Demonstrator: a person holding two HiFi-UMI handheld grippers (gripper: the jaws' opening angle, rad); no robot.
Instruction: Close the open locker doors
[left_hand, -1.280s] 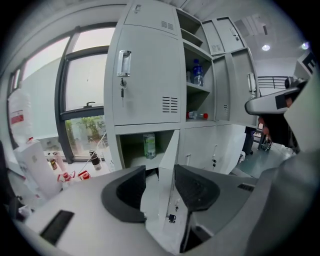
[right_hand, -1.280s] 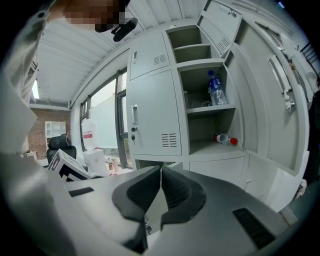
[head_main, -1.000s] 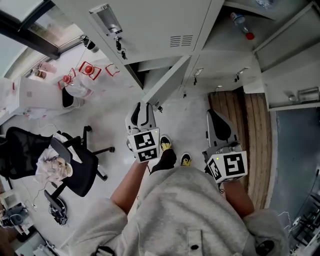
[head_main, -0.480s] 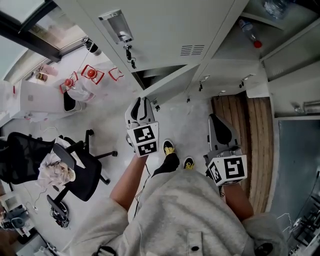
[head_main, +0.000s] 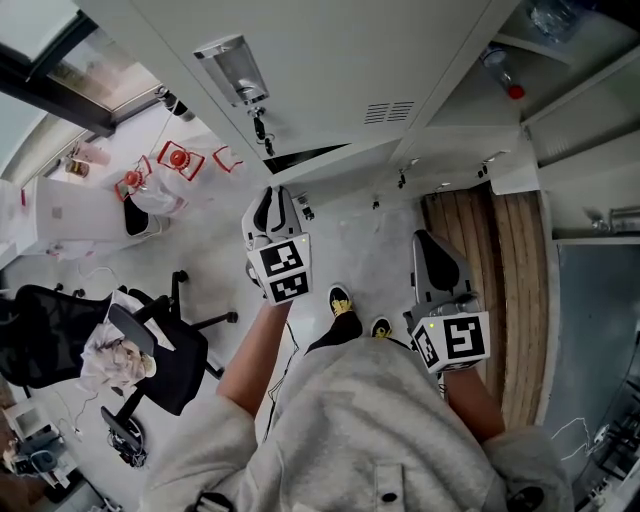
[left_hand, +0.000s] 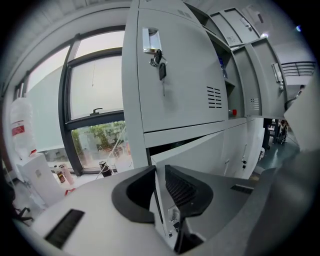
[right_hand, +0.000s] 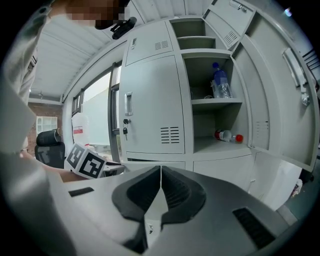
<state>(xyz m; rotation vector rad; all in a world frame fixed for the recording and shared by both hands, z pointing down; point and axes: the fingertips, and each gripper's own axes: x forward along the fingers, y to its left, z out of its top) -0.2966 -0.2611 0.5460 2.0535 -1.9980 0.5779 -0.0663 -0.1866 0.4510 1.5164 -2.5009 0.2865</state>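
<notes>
The lower door (left_hand: 200, 150) in the left column, just under the keyed door (left_hand: 185, 85), stands ajar, with only a dark slit (left_hand: 167, 144) left between it and the frame (left_hand: 134, 145). The left tool (left_hand: 159, 172) has just been closing its jaws, and the door's free edge runs up between them. The pads look pinched on that edge, so the tool grips the door rather than pushing it flat. The right tool (right_hand: 160, 172) is closed tight on nothing and hangs off to the right, touching no door. Further right a locker is wide open, its right door (right_hand: 282, 110) swung out, with a bottle (right_hand: 218, 80) upright inside and a second bottle (right_hand: 227, 135) lying below it. The main risk, I judge, sits at the left tool. If it rides the edge all the way in, the inner jaw gets trapped between door and frame, and the door stops short of latching. Letting go too early could be as bad, since an unlatched door may drift back open. The keys (left_hand: 161, 67) hang above the grip and could snag if the tool lifts. The second bottle may roll if a door slams, and the right door is near the right arm's path, so a careless reach could knock it wider.
</notes>
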